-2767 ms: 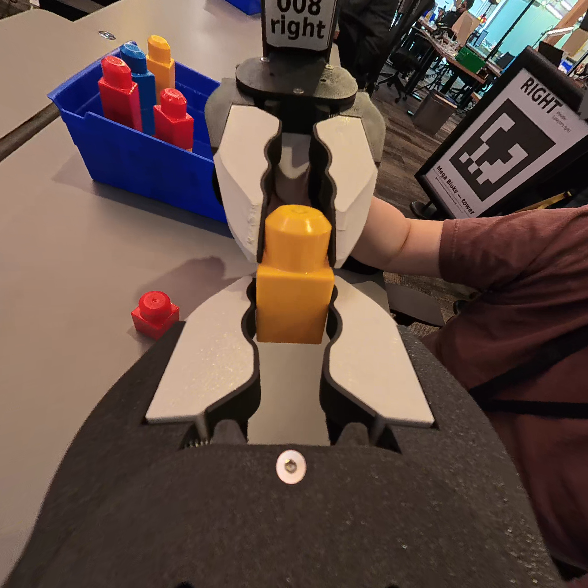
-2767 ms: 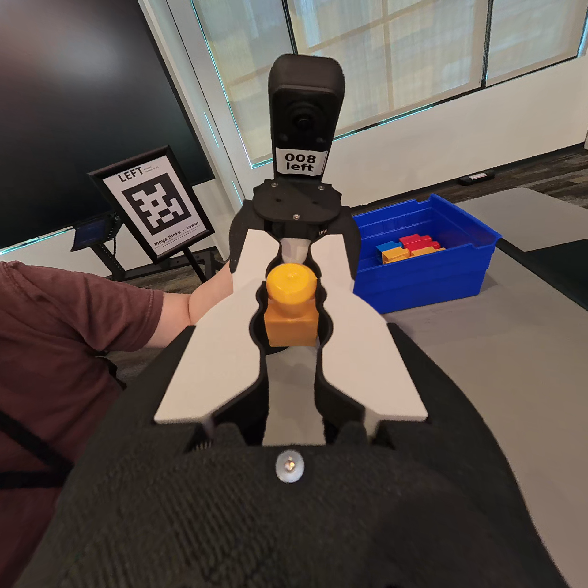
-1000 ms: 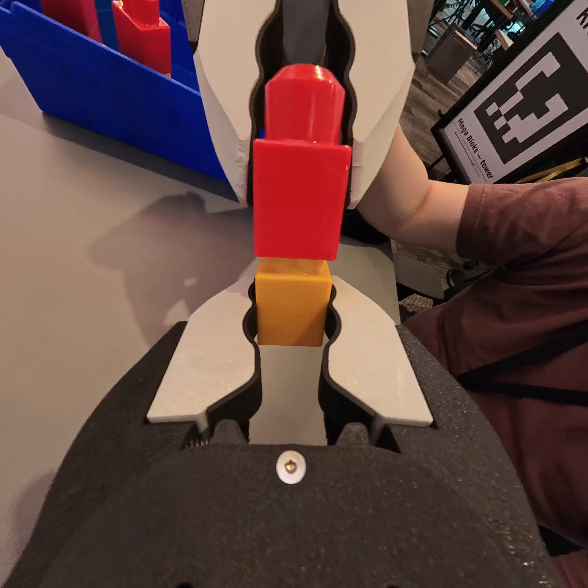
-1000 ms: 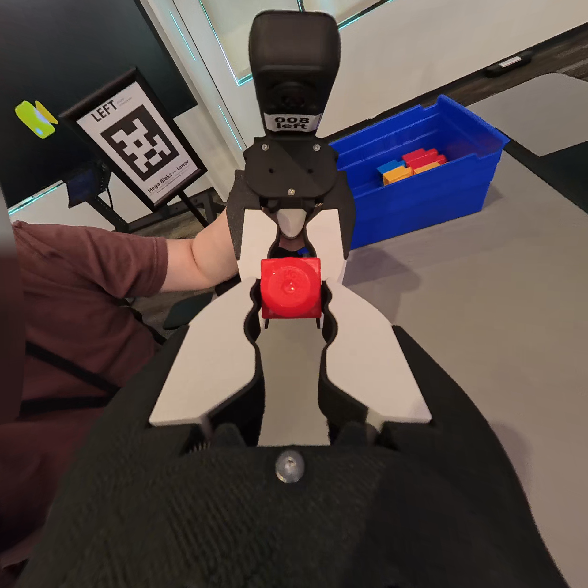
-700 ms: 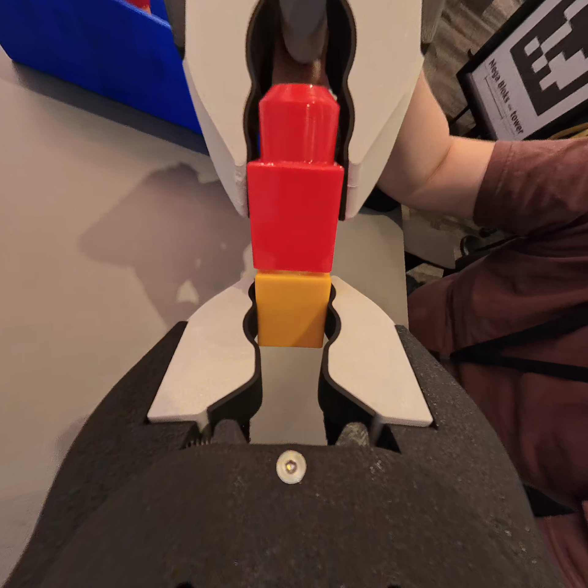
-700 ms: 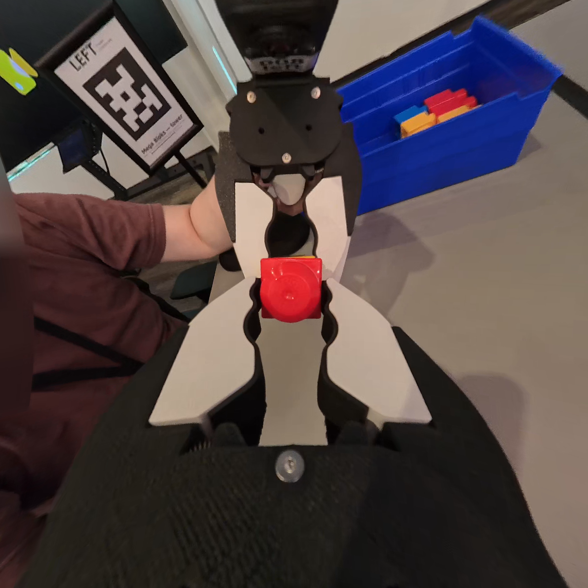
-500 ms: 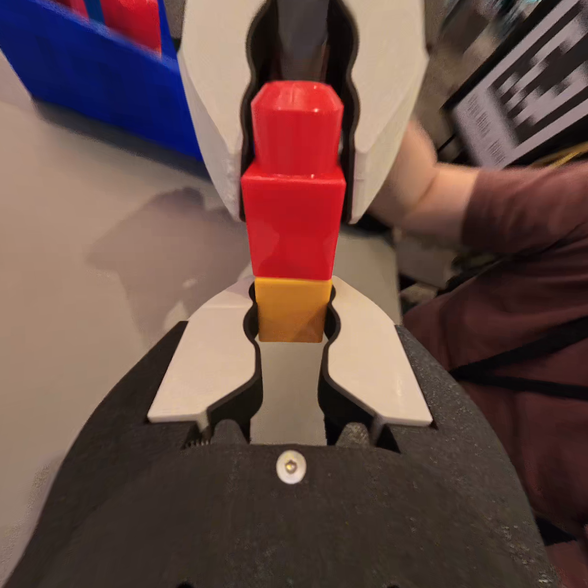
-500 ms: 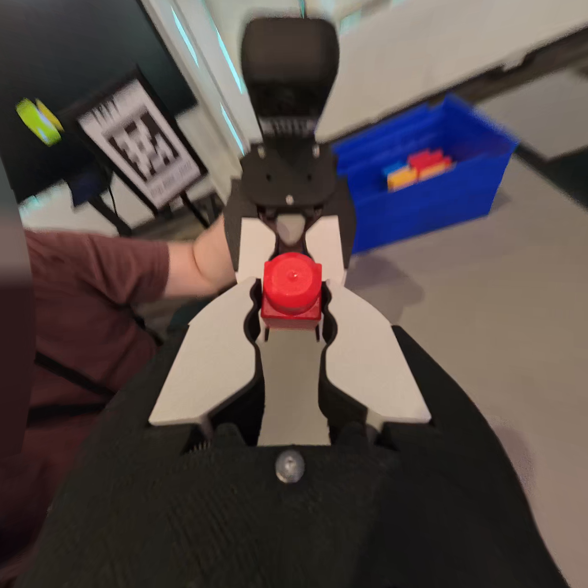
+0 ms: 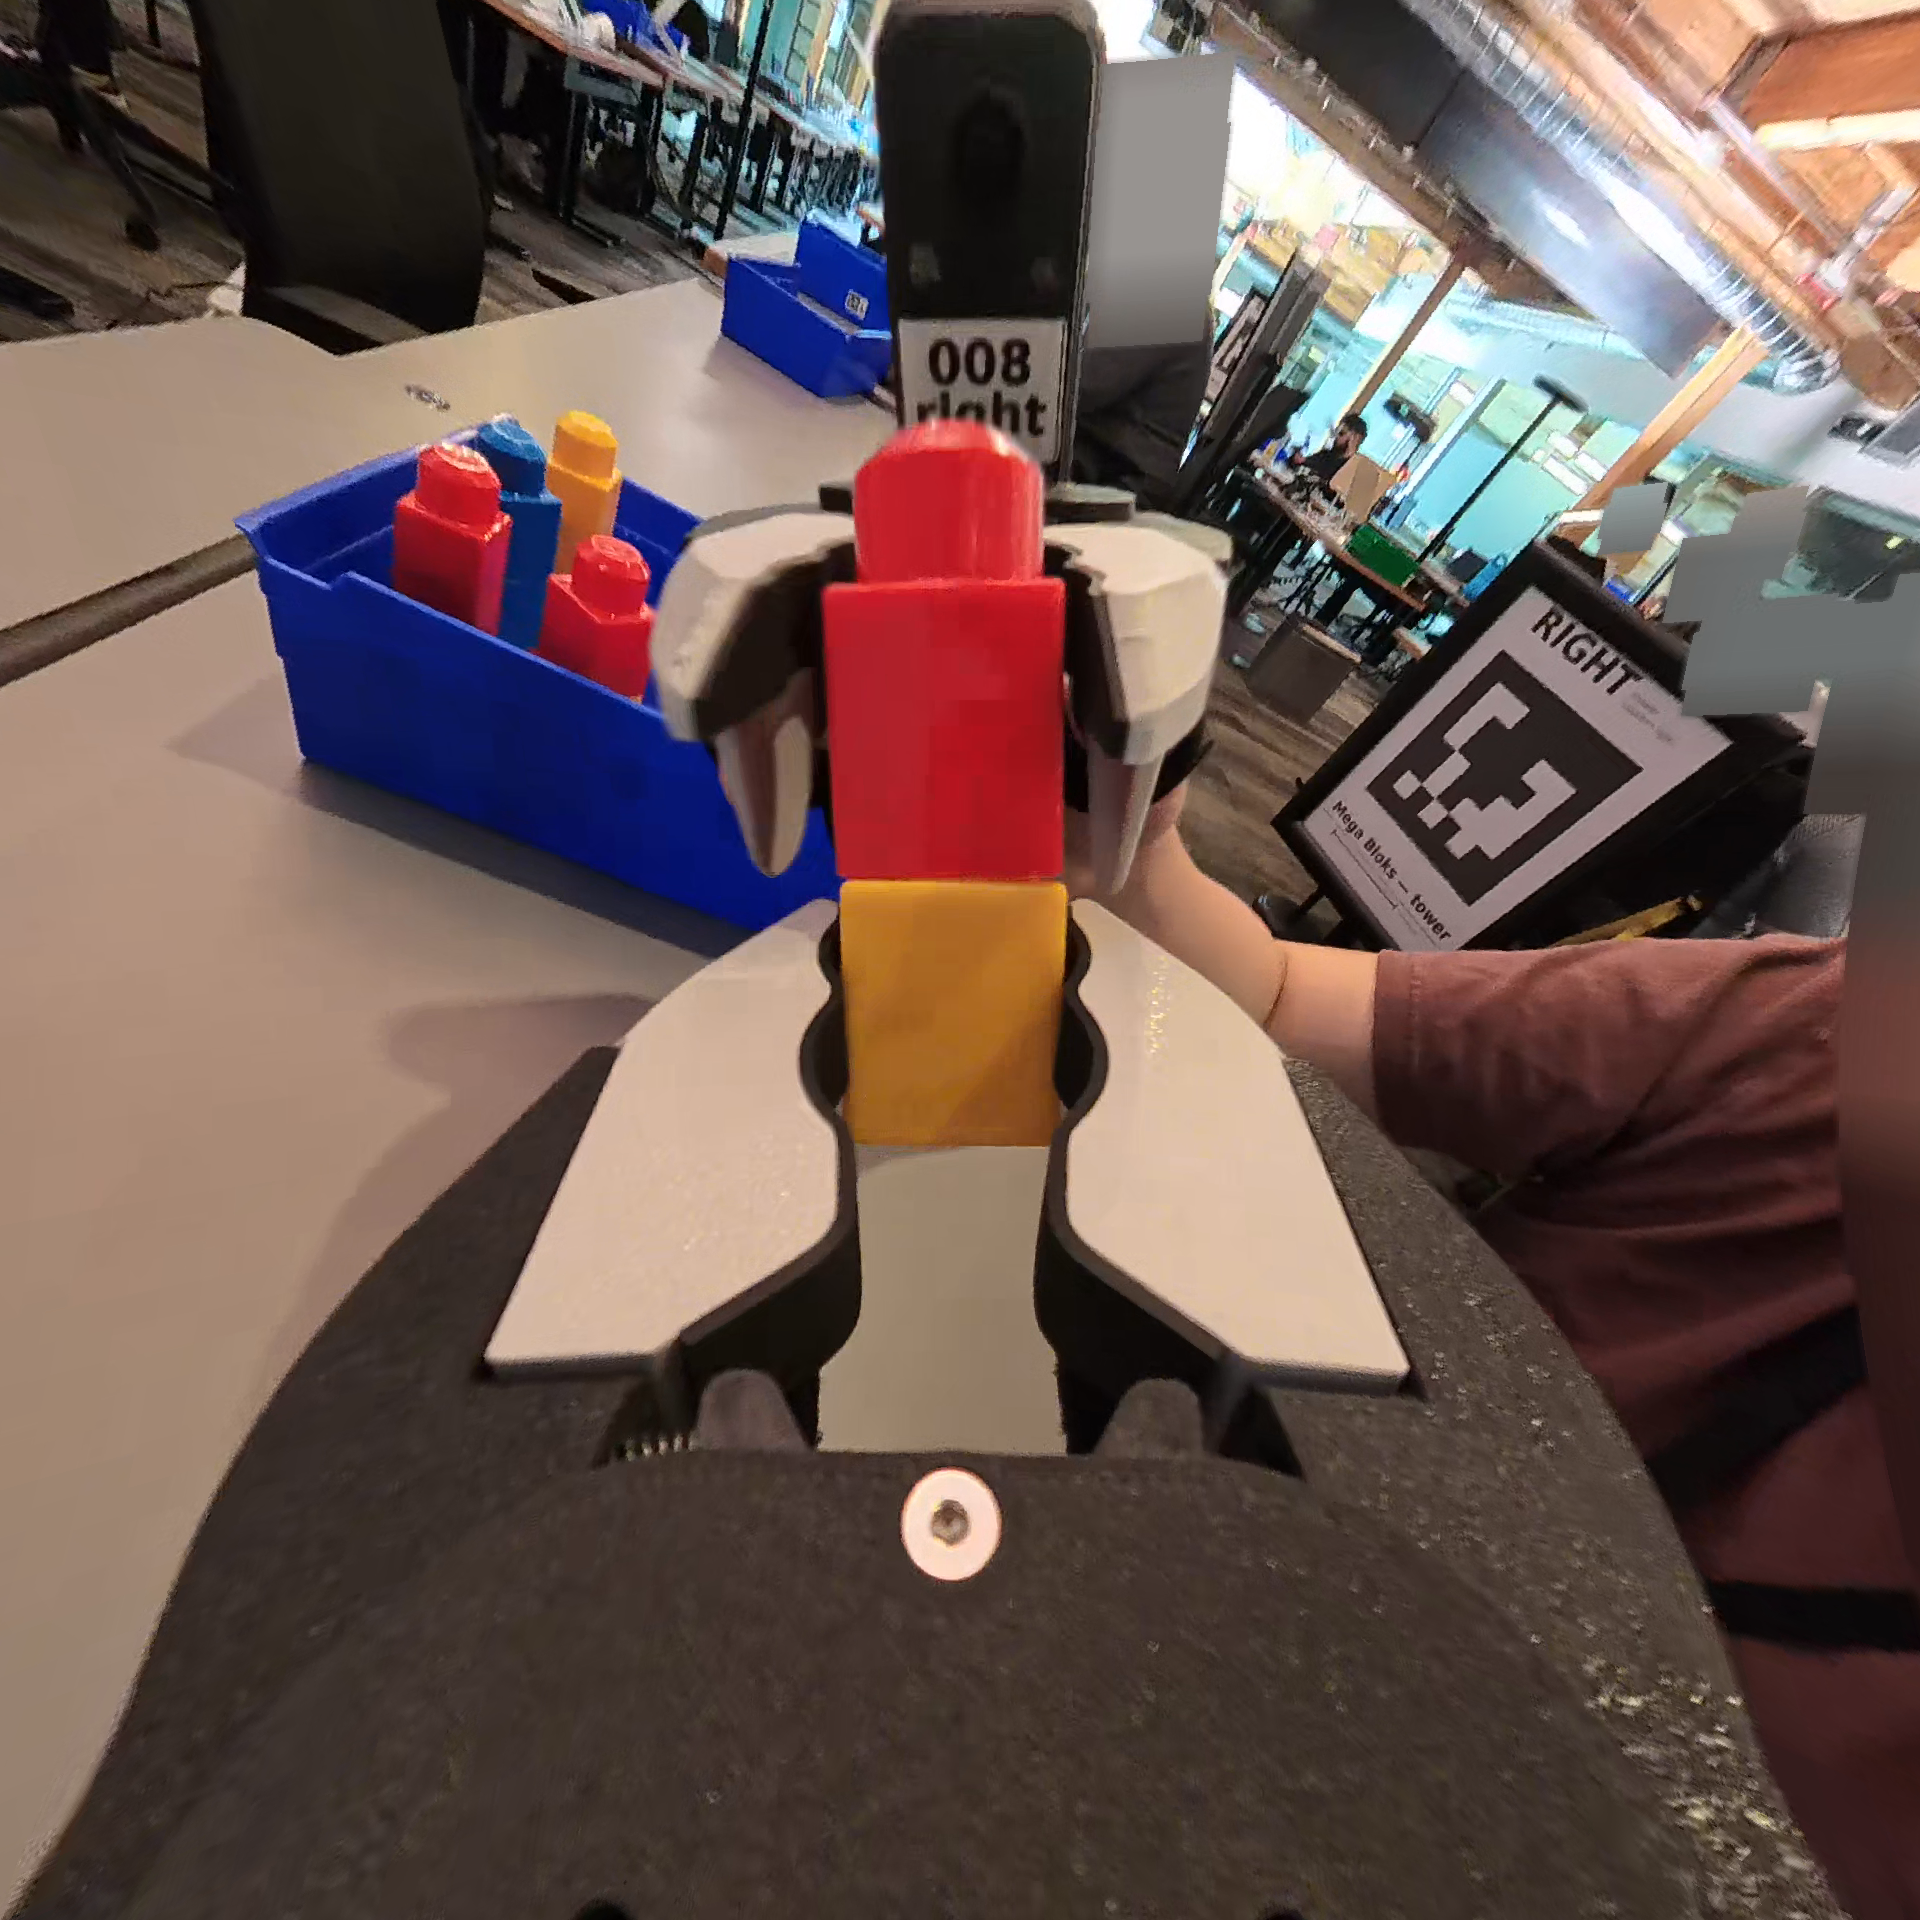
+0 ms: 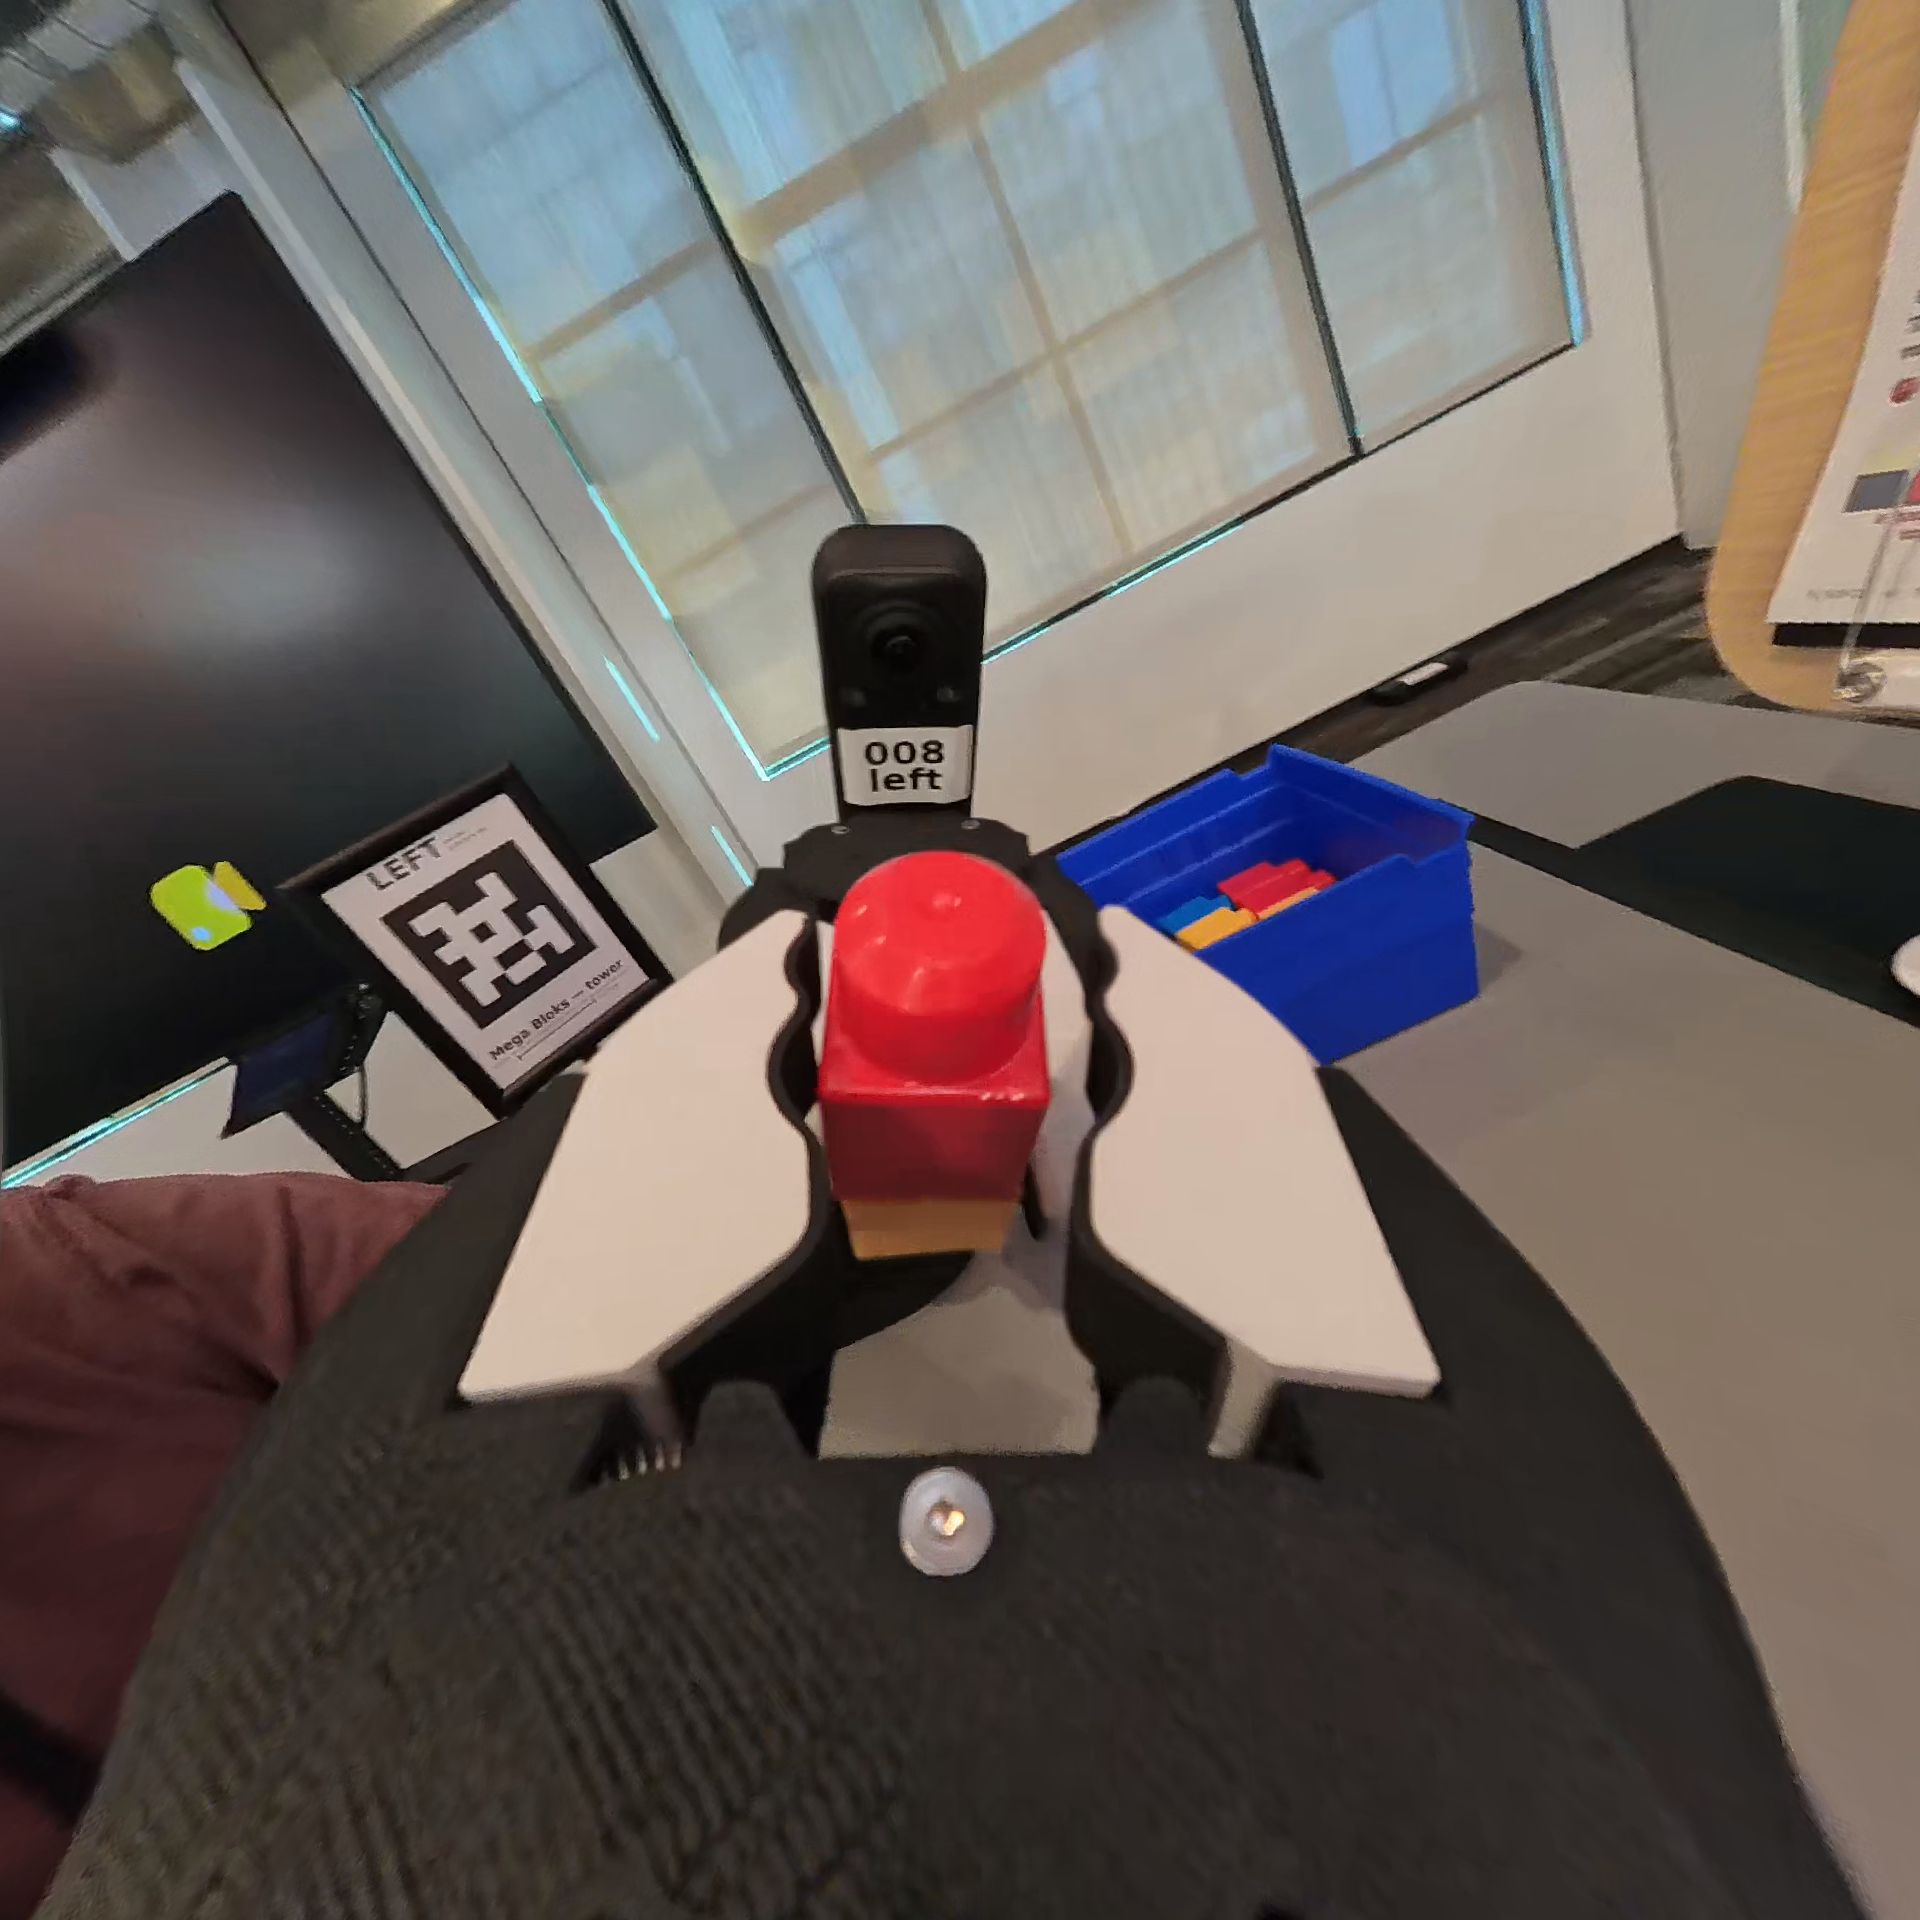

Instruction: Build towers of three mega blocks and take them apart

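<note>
1. Now, in your left wrist view, your left gripper (image 9: 951,1023) pinches the yellow block (image 9: 951,1023), both pads flat against its sides. The red block (image 9: 948,727) is stacked on top of it. The block's underside is hidden between your fingers. Beyond it, your right gripper (image 9: 948,790) is blurred, its fingertips standing off either side of the red block with daylight between. Only this view shows the blue bin (image 9: 488,717) with upright red, blue and yellow blocks, and the table (image 9: 156,935) under the stack.

2. Over in your right wrist view, the right gripper (image 10: 940,1039) is spread, with dark gaps between pads and red block (image 10: 930,1049). Just a sliver of the yellow block (image 10: 920,1231) peeks out below, and the left gripper's fingers are mostly covered by the stack. Only here do you see a second blue bin (image 10: 1351,956) with blocks lying flat.

3. Against half a second ago: the right gripper was clamped on the red block; now it has let go and backed off, while your left keeps its hold on the yellow one.
</note>
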